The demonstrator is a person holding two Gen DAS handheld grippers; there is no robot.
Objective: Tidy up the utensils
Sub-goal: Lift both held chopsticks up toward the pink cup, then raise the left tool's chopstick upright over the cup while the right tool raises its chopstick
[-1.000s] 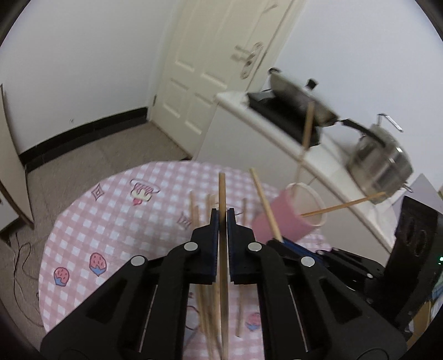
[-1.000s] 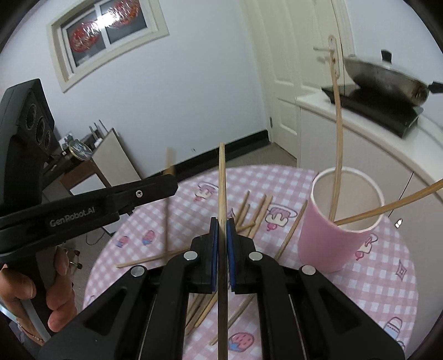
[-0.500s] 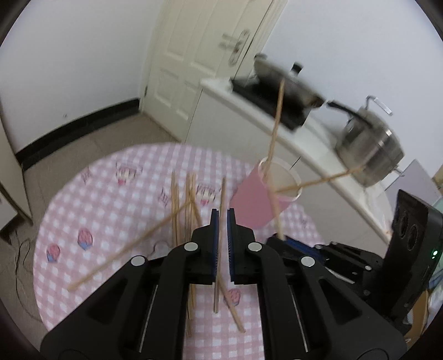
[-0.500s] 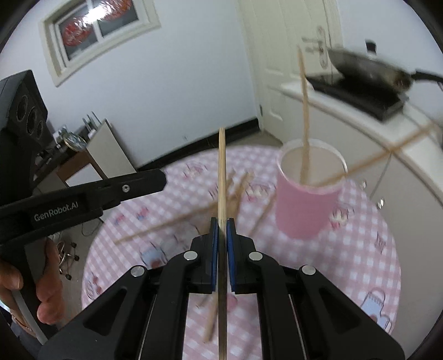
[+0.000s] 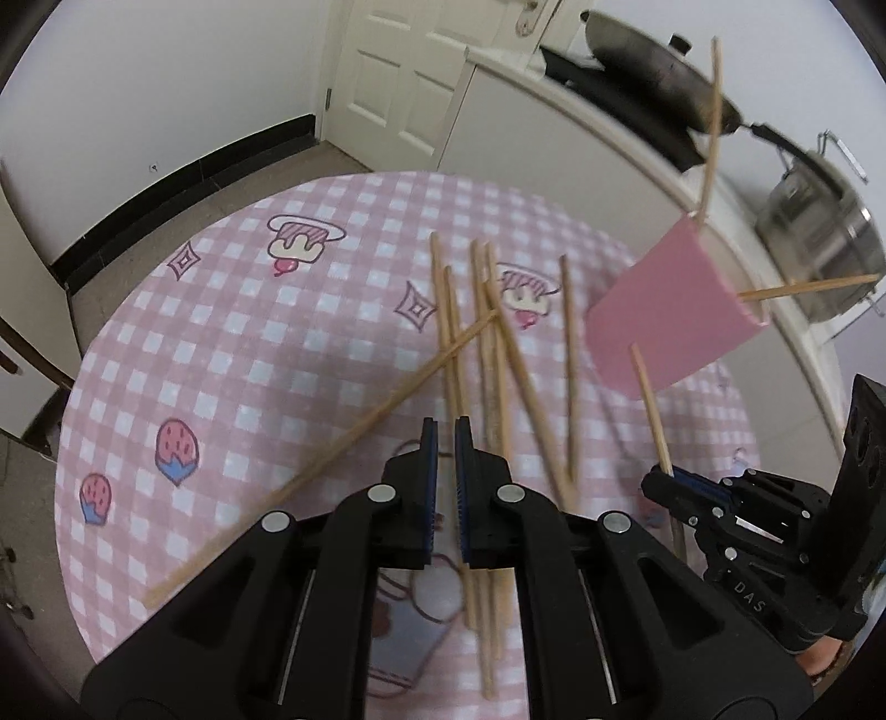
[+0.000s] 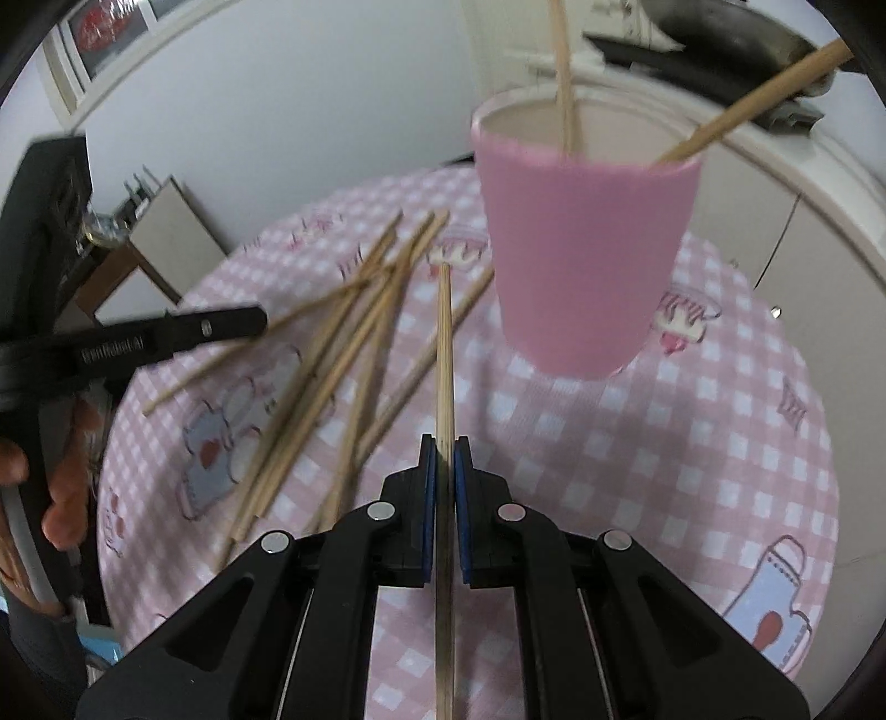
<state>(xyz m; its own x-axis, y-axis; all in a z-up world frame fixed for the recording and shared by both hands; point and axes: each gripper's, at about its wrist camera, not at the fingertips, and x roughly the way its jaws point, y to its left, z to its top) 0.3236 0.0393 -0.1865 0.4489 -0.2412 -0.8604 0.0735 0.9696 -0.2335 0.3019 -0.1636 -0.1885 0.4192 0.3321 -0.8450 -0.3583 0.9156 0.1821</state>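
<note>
A pink cup (image 5: 673, 313) (image 6: 587, 243) stands on the round table and holds two wooden chopsticks (image 6: 565, 72). Several more chopsticks (image 5: 487, 354) (image 6: 343, 343) lie scattered on the pink checked cloth (image 5: 221, 343). My right gripper (image 6: 444, 443) is shut on one chopstick (image 6: 444, 354) that points toward the cup's base; it also shows at the right of the left wrist view (image 5: 664, 476). My left gripper (image 5: 446, 426) hangs over the pile with a narrow gap between its jaws and nothing in it.
A white counter (image 5: 581, 111) behind the table carries a wok on a black cooker (image 5: 637, 50) and a steel pot (image 5: 819, 221). A white door (image 5: 421, 66) stands at the back. A low cabinet (image 6: 166, 232) stands to the left.
The chopstick that my left gripper held is gone from its jaws, which now stand slightly apart. Both grippers have dropped lower toward the table; the right one has come closer to the cup.
</note>
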